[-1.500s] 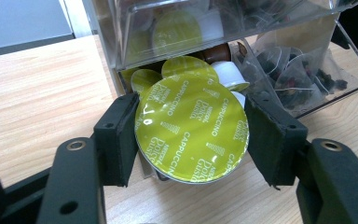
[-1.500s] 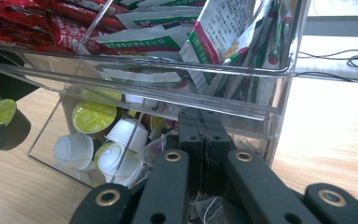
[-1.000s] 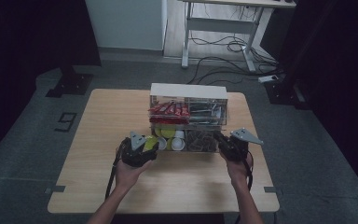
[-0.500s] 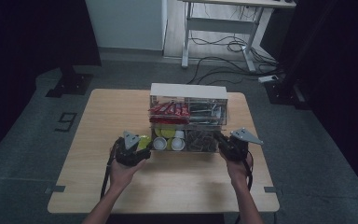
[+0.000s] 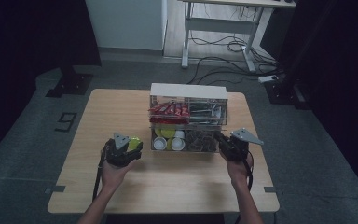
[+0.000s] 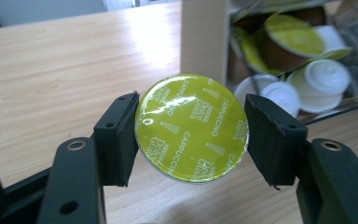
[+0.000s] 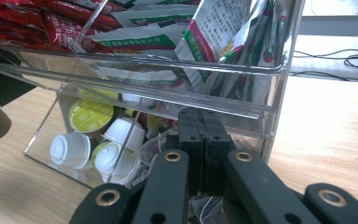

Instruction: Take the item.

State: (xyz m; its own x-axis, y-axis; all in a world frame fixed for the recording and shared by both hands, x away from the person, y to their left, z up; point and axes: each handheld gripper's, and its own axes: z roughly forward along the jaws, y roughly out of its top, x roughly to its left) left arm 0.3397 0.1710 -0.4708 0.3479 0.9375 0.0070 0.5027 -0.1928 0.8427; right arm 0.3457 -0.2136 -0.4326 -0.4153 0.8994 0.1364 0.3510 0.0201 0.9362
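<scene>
A green-lidded coffee capsule point(image 6: 192, 127) is clamped between the pads of the left gripper point(image 5: 123, 148), just off the organiser's 9 o'clock side and above the wooden table point(image 5: 121, 107). The right gripper point(image 7: 201, 140) is pressed closed on nothing, its jaws resting against the front wall of the clear acrylic organiser point(image 5: 189, 91) at that box's 4 o'clock corner.

The capsule is pinched only across its thin rim (a slick foil lid), so it could be twisted out and dropped if the hand were tilted or the squeeze eased. The lightweight organiser could also be nudged along the table by the right gripper.

The table is pale wood, smooth and bare around the box. Beyond it, at 12 o'clock, grey flooring, loose cables point(image 5: 219, 46) and a desk frame point(image 5: 214, 21) are seen, with dark curtains at both sides.
</scene>
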